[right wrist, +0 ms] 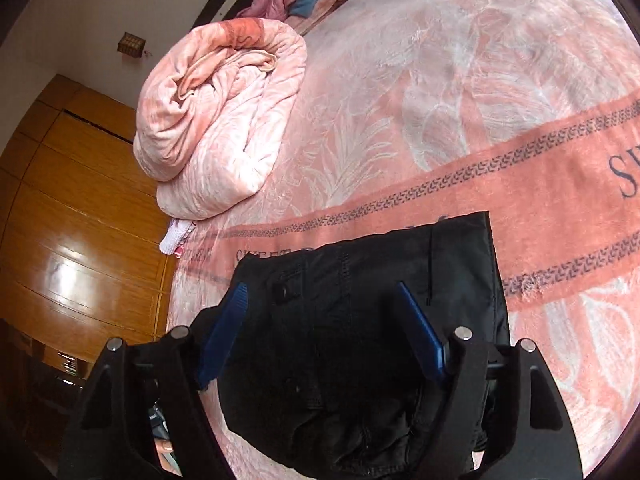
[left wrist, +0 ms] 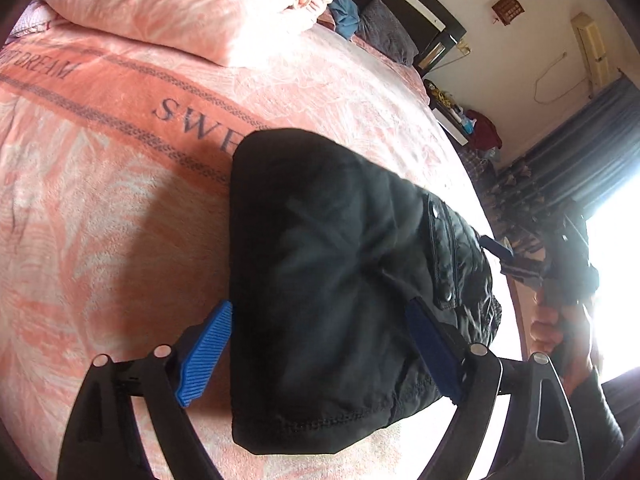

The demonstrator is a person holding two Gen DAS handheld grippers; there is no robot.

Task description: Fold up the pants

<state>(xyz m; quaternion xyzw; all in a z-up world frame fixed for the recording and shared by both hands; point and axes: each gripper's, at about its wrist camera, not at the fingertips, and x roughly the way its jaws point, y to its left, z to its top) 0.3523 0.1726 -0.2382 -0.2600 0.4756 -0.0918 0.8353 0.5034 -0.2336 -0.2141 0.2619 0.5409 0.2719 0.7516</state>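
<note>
Black pants (left wrist: pixel 340 280) lie on the bed's pink blanket (left wrist: pixel 120 200), already folded into a compact, thick bundle with the hem edge toward the left camera and the snap-pocket side toward the right claw.

Left claw (left wrist: pixel 320 356): wide open, blue fingers (left wrist: pixel 204 356) straddling the bundle's near end, 1 finger off the cloth on the blanket side, the other over the fabric. Not gripping anything.

Right claw (right wrist: pixel 320 340): also wide open, both fingers over the black cloth from the opposite side, nothing pinched. It shows in the left view too, at the bundle's far edge (left wrist: pixel 508 256).

Key relation: the bundle sits directly ahead of and under both claws, and they face each other across it. Its long axis in the right view runs away from the claw toward the blanket's lettered stripe (right wrist: pixel 520 208). Both claws about equally near.

Judgement: folding looks mostly done; likely remaining is 1 more fold or a press flat. Bulky layers may spring open.

Rolled pink quilt (right wrist: pixel 216 120) lies well apart.
</note>
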